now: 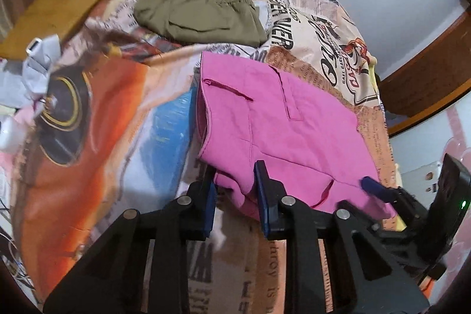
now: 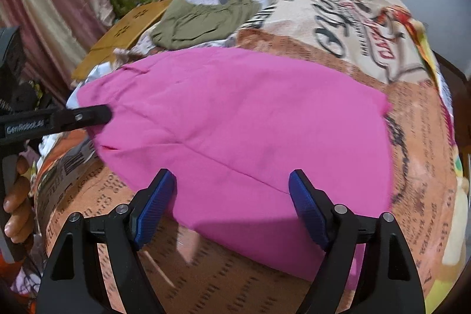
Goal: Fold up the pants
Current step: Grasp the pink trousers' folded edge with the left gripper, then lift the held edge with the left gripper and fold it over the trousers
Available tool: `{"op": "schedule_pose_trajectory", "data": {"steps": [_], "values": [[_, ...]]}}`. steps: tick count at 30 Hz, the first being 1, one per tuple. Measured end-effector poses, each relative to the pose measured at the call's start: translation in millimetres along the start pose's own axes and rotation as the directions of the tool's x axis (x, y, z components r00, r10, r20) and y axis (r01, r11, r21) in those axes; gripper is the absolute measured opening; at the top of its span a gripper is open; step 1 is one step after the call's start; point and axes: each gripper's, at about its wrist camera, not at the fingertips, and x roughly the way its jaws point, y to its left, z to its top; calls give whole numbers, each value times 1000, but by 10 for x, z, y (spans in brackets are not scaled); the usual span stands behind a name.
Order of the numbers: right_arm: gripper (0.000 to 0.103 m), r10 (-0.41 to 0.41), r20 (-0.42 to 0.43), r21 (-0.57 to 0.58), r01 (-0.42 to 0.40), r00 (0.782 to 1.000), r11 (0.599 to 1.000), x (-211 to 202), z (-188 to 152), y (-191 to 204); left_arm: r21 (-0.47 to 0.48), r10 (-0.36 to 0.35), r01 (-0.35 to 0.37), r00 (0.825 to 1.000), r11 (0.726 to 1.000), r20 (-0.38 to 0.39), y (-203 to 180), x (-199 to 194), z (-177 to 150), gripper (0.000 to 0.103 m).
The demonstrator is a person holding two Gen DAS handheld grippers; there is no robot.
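Left tool (image 1: 235,190) is parted a little at the near edge of the pink pants (image 1: 282,131), cloth between its fingers, though I can't tell if it's actually pinching. Right tool (image 2: 232,208) is spread wide, just over the pants, holding nothing. They lie on the bed (image 2: 323,28), looking folded down to a compact slab, so probably one fold or a tidy left. Only the left view shows the pocket; the right shows the hand (image 2: 17,208).
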Motion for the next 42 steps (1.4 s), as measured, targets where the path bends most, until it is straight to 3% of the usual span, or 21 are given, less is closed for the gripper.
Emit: {"op": "schedule_pose_trajectory", "data": {"steps": [10,14,19,26,29,34,42], "values": [[78,-79,4,143,78,997,987,-250,-337,-504,104,159,-172,980,980,119,46,-233,-28,24],[78,-46,12,201,43,999,979,-260,-420,-619,146,180,-205,969,968,168,-95,-302,8,24],[79,-53,14,193,50,998,980,-250,-428,-605,186,142,-186,963,965,230,-336,-463,127,23],[79,-44,18,204,39,999,978,-240,-442,-626,360,62,-181,947,915,317,-973,-629,164,20],[80,-42,20,208,37,999,977,-242,-448,-637,424,3,-140,952,895,306,-1225,-636,138,17],[81,-38,20,212,33,999,977,-242,-445,-653,481,-96,-21,971,877,218,-1560,-547,146,12],[81,-27,24,220,21,999,975,-233,-445,-666,511,-146,85,986,855,81,-1858,-269,84,11]]}}
